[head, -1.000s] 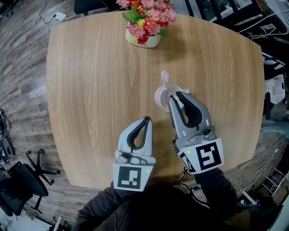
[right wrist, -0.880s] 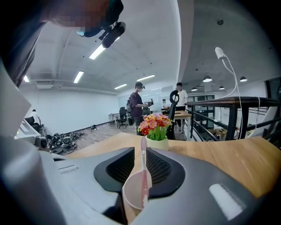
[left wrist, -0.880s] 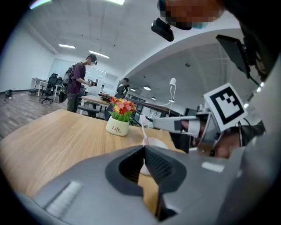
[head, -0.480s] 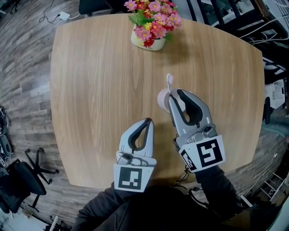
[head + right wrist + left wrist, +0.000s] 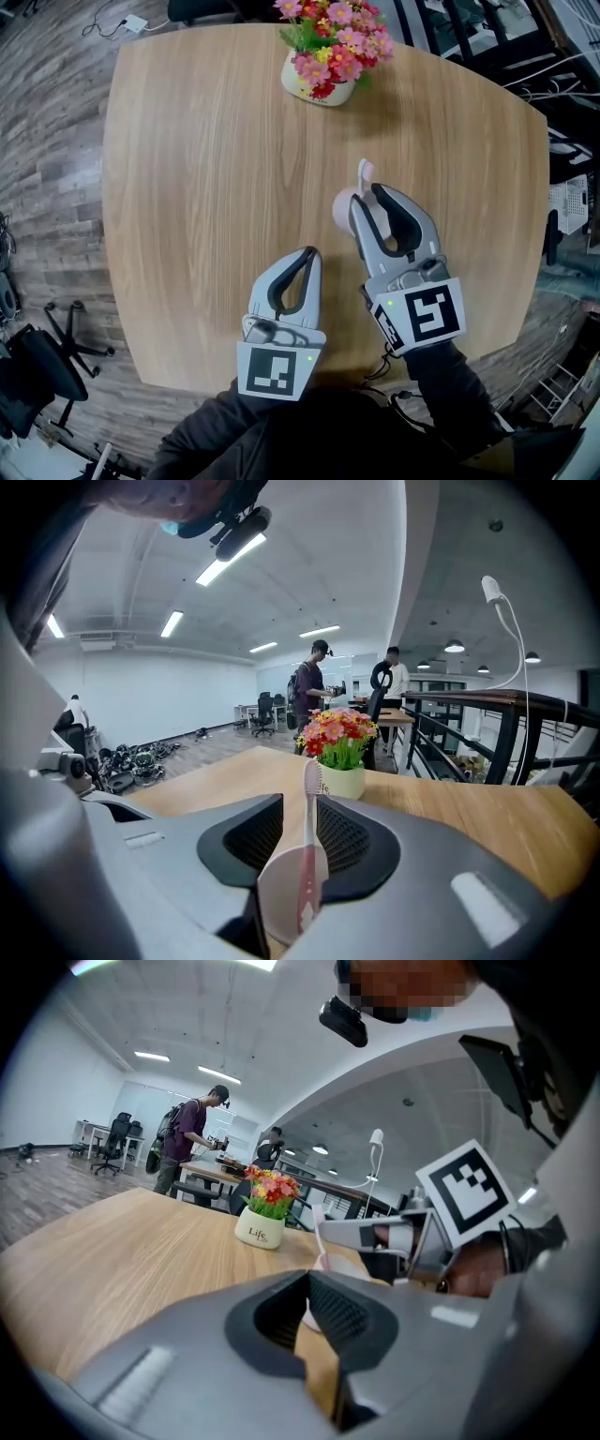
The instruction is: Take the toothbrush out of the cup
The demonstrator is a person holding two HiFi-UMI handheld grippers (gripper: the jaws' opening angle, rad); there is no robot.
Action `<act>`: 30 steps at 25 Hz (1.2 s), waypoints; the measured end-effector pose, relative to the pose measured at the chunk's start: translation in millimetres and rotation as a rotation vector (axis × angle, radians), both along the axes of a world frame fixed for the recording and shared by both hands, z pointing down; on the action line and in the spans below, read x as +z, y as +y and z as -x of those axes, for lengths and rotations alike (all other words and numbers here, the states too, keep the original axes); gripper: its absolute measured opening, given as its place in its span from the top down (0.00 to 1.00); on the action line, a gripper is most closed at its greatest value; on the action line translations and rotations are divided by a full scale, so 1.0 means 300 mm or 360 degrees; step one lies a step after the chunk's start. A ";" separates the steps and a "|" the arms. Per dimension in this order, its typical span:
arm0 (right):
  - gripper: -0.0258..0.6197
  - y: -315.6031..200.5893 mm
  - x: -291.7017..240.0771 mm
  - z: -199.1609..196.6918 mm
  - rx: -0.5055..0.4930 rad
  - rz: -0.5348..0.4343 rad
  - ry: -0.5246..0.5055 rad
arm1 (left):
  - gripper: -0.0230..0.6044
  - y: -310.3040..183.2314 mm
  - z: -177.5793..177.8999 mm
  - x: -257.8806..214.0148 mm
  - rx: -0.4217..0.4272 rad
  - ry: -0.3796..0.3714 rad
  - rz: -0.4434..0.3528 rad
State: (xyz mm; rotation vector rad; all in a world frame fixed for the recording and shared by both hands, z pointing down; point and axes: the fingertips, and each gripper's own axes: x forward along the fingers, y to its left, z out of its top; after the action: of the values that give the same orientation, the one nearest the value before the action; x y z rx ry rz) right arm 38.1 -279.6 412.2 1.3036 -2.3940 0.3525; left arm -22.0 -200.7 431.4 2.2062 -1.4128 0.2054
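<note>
Right gripper view: pale pink plastic cup (image 5: 277,892) sits low between the jaws of the right gripper (image 5: 298,834). The jaws are wide apart and have just been opening. Neither pad presses on anything.

Pink toothbrush (image 5: 310,799) stands in the cup. Its long axis is near upright with the head at the top, and it rises roughly midway between the two pads.

Head view: the cup rests on the light wooden worktop (image 5: 206,141), right at the tips of the right gripper and partly covered by them. The brush head pokes out just beyond the tips, on the side away from the person.

Left gripper (image 5: 307,255) has its jaws together and empty. It is nearer the person and off to the left, apart from the cup, so the right hand is much the nearer. A white pot of pink and red flowers (image 5: 328,56) stands well apart at the far edge.

Judgement: the handle is already in line with the right jaws. They would probably need to close above the cup rim so the pads meet the handle and not the cup wall. The pull would then go straight up along the handle. The cup is unheld and may tip or lift with the brush.
</note>
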 end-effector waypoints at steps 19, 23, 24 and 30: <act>0.77 -0.040 0.035 0.013 -0.0053 0.0131 0.0152 | 0.95 -0.012 0.014 0.017 -0.0009 0.0059 0.0017; 0.78 -0.053 0.050 0.029 -0.0065 0.0142 0.0164 | 0.95 -0.022 0.036 0.025 -0.0035 0.0063 0.0027; 0.78 -0.055 0.054 0.034 -0.0068 0.0146 0.0173 | 0.95 -0.025 0.041 0.026 -0.0039 0.0065 0.0028; 0.83 -0.065 0.064 0.036 -0.0054 0.0147 0.0210 | 0.95 -0.034 0.057 0.039 -0.0047 0.0072 0.0036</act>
State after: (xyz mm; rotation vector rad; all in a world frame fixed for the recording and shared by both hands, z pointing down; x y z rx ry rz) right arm 27.3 -299.2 431.5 1.2053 -2.2605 0.3517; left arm -39.0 -210.9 443.2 2.1571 -1.4111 0.1593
